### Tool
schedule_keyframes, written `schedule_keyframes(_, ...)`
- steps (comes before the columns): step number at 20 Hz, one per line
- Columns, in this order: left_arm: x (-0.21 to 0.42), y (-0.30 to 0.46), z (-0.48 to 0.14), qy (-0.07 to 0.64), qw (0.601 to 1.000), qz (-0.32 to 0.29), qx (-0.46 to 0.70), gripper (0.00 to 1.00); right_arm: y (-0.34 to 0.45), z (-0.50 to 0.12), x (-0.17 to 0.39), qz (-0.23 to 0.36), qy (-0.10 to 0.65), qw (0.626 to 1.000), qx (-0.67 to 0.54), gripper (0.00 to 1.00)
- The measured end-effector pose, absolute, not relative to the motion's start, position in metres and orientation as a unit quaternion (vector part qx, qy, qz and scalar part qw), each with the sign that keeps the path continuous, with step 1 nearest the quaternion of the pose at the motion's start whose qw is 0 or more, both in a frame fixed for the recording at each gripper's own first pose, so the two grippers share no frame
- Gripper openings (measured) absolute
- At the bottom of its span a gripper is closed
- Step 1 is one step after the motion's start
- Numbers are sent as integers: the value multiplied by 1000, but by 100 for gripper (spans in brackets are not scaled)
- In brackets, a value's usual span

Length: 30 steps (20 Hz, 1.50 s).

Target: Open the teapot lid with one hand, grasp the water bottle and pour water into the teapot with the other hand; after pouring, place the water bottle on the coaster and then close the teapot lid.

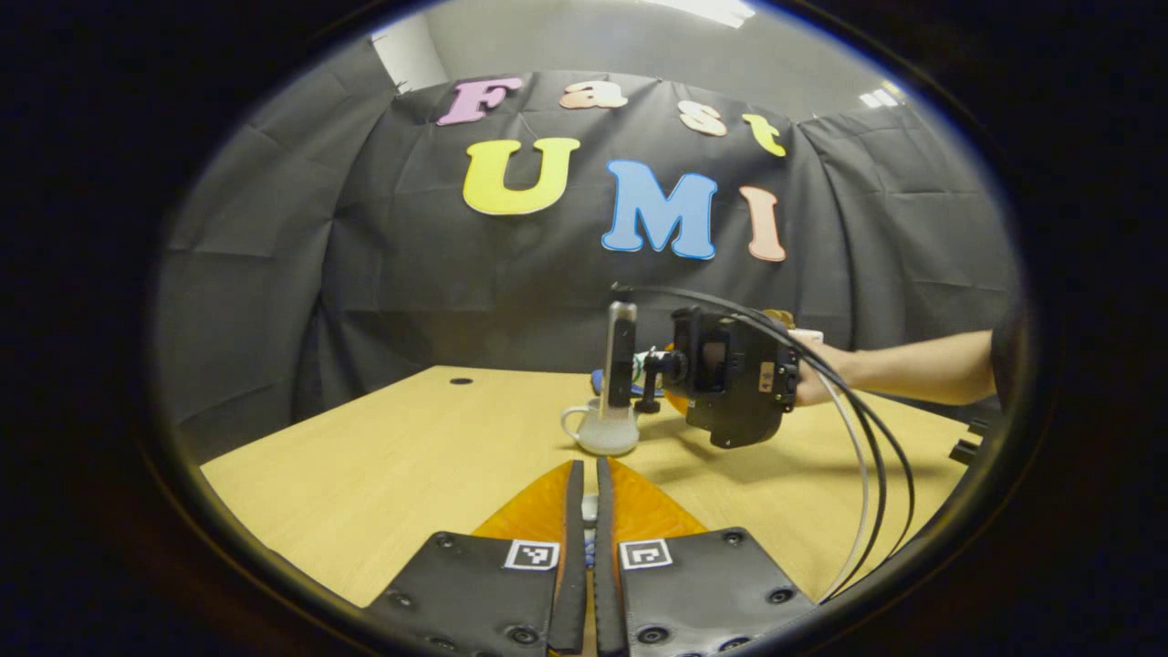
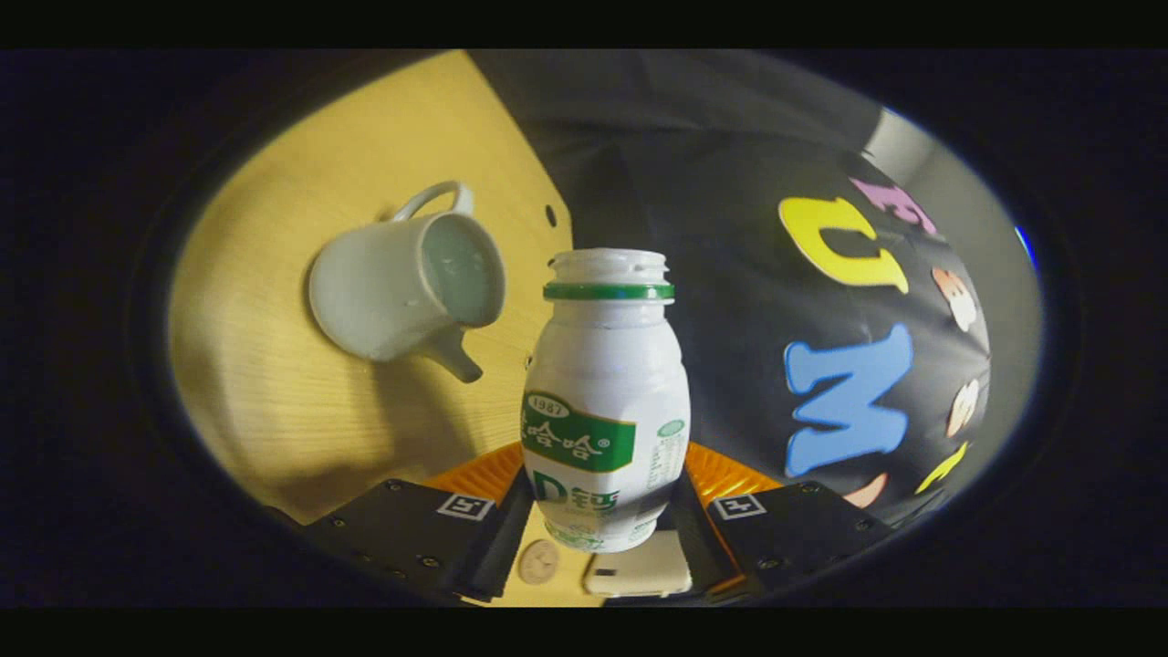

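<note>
While the right gripper (image 2: 602,538) clamps the open water bottle (image 2: 607,401) at lower centre, tilted toward the teapot (image 2: 392,292), pouring is in hand.
The left gripper (image 1: 589,511) is pinched nearly closed; whether it holds the lid cannot be told. The teapot, upper left on the table (image 2: 274,411), stands lidless, its contents unclear; next the bottle mouth must reach its opening.

White teapot (image 2: 401,283) sits lid-off on the bench at 10 o'clock in the right gripper view, mouth open, loop handle up-frame, short spout pointing toward 5 o'clock. Water bottle (image 2: 607,401) is white plastic with a green neck ring and green label band, cap off, dead centre of that view, neck toward 12 o'clock, close beside the teapot's spout. In the left gripper view the teapot (image 1: 604,429) stands upright mid-bench.
</note>
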<state>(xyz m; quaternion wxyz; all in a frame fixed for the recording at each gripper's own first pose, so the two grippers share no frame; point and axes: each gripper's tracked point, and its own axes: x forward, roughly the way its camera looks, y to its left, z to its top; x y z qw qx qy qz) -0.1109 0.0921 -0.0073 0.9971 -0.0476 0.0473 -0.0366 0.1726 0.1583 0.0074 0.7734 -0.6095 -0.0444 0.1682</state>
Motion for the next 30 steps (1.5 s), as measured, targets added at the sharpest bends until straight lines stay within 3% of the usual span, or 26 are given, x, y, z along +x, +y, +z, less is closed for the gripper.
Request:
schedule_keyframes(4,-88,90,12,35,997,-48,-57,10,144,17,157,189,-3,887,-422,72)
schedule_keyframes(9,-21,84,51,13,996,-71,-61,7,110,22,111,243,62,959,-135,72)
schedule_keyframes(12,29,68,61,11,996,-81,-41,10,85,24,90,254,90,963,7,72)
schedule_keyframes(14,63,60,53,23,995,-86,-35,14,66,25,92,240,93,966,40,72)
schedule_keyframes(17,93,52,42,40,996,-82,-26,10,29,28,95,203,65,977,30,72)
schedule_keyframes(19,113,52,33,44,997,-69,5,14,14,31,96,187,47,981,26,72)
schedule_keyframes(21,129,50,16,59,996,-68,16,10,8,27,93,183,44,982,33,72)
schedule_keyframes(25,143,53,-13,86,994,-61,18,14,4,19,95,181,52,981,41,72)
schedule_keyframes(30,149,49,-12,73,995,-62,31,10,4,20,96,180,49,982,35,72)
